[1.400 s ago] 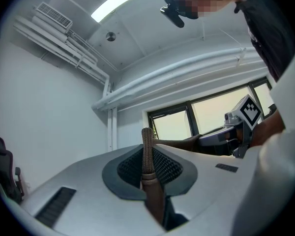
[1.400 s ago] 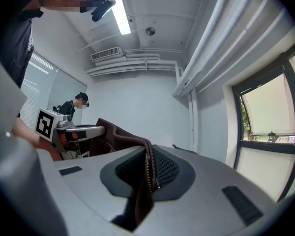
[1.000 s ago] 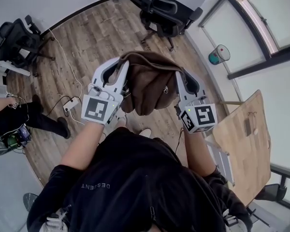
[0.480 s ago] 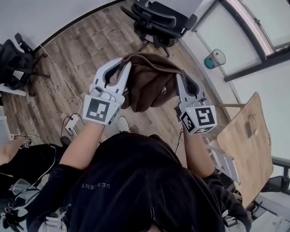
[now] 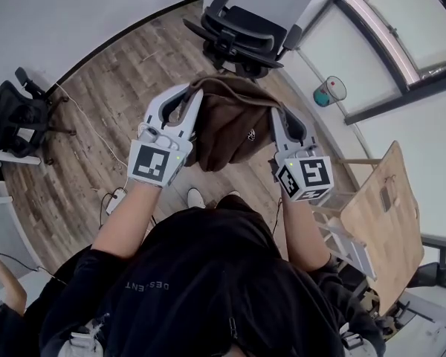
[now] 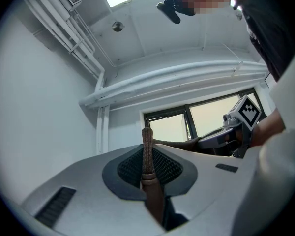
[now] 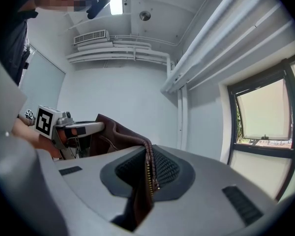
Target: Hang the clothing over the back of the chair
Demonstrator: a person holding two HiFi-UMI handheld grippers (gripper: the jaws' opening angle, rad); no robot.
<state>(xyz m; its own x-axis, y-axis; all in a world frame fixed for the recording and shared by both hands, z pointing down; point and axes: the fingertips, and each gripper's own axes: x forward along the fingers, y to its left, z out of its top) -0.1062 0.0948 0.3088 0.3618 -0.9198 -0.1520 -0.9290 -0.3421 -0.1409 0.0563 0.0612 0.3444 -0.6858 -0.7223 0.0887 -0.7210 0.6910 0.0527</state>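
Left tongs (image 5: 195,95) and right tongs (image 5: 276,114) have carried the brown zippered fabric garment (image 5: 227,121) nearer the black office chair (image 5: 241,32); each pinches one edge, and it spans sideways between them.

The wood-plank floor (image 5: 97,103) carries a black office chair (image 5: 241,32) at its far end, near the wall. A second black office chair (image 5: 15,117) stands well apart at the left edge. A white power strip (image 5: 117,199) lies on the planks, with a thin cable (image 5: 97,129) trailing across them. A teal waste bin (image 5: 331,90) stands at the right, and a wooden counter (image 5: 379,236) stands nearer.
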